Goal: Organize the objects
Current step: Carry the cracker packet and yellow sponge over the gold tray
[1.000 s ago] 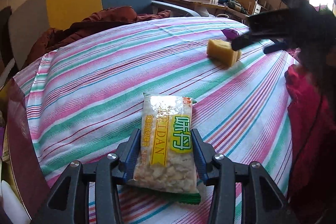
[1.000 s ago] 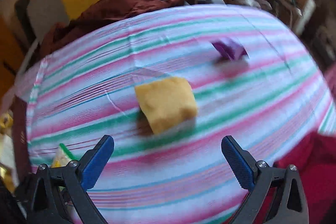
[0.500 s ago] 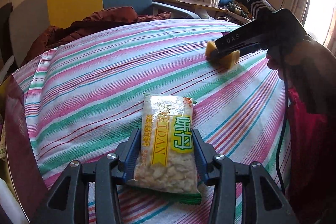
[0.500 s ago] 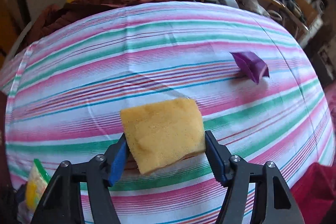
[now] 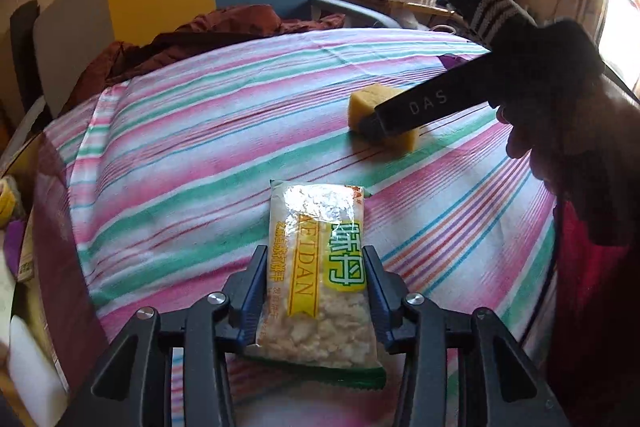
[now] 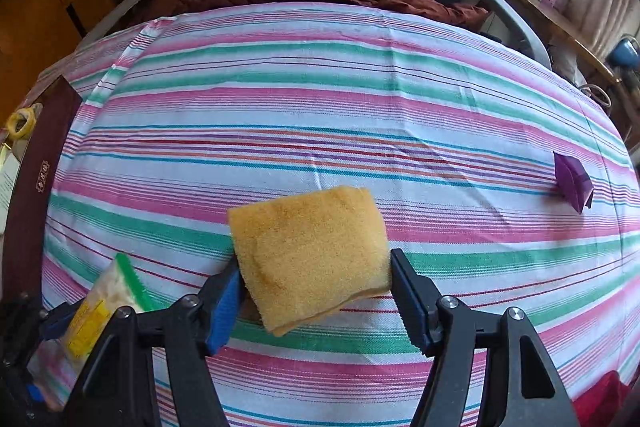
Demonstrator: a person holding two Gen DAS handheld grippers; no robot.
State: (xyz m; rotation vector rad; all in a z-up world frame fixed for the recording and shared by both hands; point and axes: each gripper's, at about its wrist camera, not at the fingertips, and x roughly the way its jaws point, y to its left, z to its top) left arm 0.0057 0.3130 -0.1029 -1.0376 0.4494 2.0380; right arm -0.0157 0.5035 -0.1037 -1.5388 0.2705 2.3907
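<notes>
Sponge (image 6: 310,259) looks soft, light, squashy; it'll give under the pads, so a hold across the two short sides, mid-body, seems right, w/ no need to squeeze hard. Right claw (image 6: 316,291) has it that way now: jaws closed onto both sides, sponge sitting between the fingers at lower centre of the right wrist view, its far half sticking out past the tips. Whether it's off the cloth or just resting on it, can't tell. In the left wrist view the same sponge (image 5: 380,111) shows upper right of centre, part hidden by the right claw's body.

Snack pack (image 5: 316,267) is a crinkly plastic bag, light, slick film, brittle bits inside, so prob. crushable; take it by the long edges, gently. Left claw (image 5: 316,291) is clamped on it, one finger on each long edge, near the bag's bottom half, lower centre of frame. Most of the bag lies ahead of the tips on the striped tabletop (image 5: 180,147).

Small purple thing (image 6: 572,183) lies at far right of the right view, well apart from both.
</notes>
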